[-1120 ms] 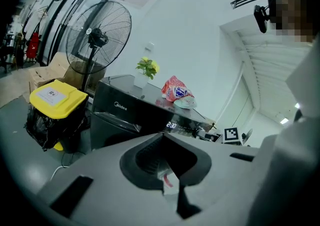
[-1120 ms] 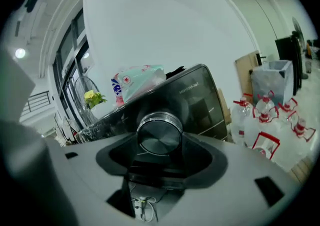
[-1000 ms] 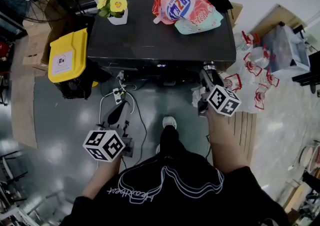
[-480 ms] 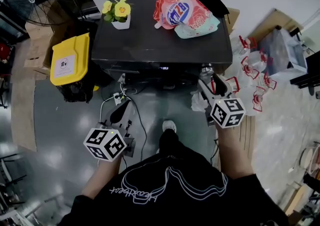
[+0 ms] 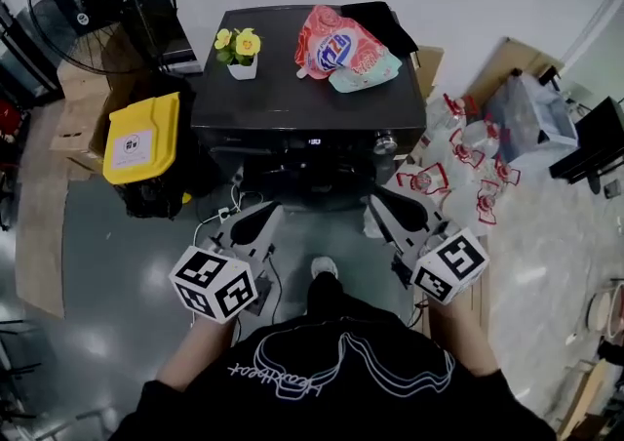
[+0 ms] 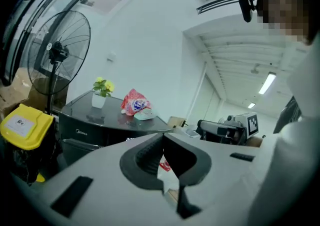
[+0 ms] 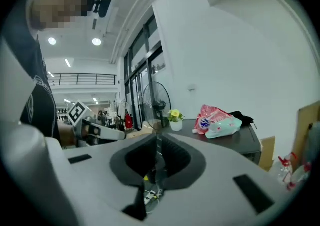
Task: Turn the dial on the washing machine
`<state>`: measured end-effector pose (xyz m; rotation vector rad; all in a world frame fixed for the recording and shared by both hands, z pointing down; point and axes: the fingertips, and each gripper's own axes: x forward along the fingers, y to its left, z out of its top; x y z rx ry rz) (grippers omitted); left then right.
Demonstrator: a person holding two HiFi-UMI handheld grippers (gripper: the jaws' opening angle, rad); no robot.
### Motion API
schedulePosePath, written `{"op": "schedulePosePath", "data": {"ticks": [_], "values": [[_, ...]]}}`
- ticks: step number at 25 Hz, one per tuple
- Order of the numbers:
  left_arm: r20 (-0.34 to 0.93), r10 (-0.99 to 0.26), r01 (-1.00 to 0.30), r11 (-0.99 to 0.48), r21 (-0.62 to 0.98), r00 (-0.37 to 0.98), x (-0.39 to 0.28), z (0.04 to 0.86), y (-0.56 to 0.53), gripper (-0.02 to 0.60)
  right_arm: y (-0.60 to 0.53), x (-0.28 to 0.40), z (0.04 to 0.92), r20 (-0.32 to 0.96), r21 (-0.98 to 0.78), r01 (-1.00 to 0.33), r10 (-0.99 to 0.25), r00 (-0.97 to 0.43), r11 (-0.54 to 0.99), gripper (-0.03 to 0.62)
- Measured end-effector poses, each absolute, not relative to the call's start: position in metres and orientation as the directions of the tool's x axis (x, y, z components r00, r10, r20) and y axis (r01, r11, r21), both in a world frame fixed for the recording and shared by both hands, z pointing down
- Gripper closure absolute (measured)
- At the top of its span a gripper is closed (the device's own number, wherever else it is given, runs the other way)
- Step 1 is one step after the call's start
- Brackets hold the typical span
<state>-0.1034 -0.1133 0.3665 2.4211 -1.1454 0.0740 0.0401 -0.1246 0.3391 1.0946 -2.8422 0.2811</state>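
Dial [image 5: 384, 144]: small silver knob at the right end of the washing machine [image 5: 292, 98] front panel, just under the dark top. Neither gripper touches it; both are held apart from the machine, pointing toward it. Right gripper [image 5: 386, 201]: jaws have just been closing, now pressed together, nothing between them. Left gripper [image 5: 263, 219]: jaws together too, empty. On the machine top: potted yellow flowers [image 5: 240, 47] at left, red pouch [image 5: 336, 41] at right, black cloth [image 5: 378, 18] behind it. Yellow-lidded bin [image 5: 141, 137] beside the machine's left; fan [image 5: 97, 0] behind.
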Motion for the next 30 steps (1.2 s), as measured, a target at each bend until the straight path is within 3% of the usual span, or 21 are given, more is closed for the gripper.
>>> {"op": "schedulePosePath", "data": {"ticks": [2, 11, 30], "values": [[0.206, -0.702, -0.718, -0.589, 0.371, 0.682, -0.096, 0.349, -0.098, 0.577, -0.101, 0.037, 0.320, 0.095, -0.165, -0.641, -0.634, -0.767, 0.750, 0.589], [0.080, -0.622, -0.612, -0.726, 0.313, 0.779, -0.080, 0.290, -0.031, 0.577, -0.028, 0.027, 0.287, 0.046, -0.136, -0.620, -0.620, -0.783, 0.773, 0.591], [0.054, -0.599, -0.580, -0.744, 0.334, 0.799, -0.080, 0.297, -0.003, 0.577, 0.001, 0.021, 0.309, 0.032, -0.173, -0.633, -0.638, -0.769, 0.754, 0.591]]}}
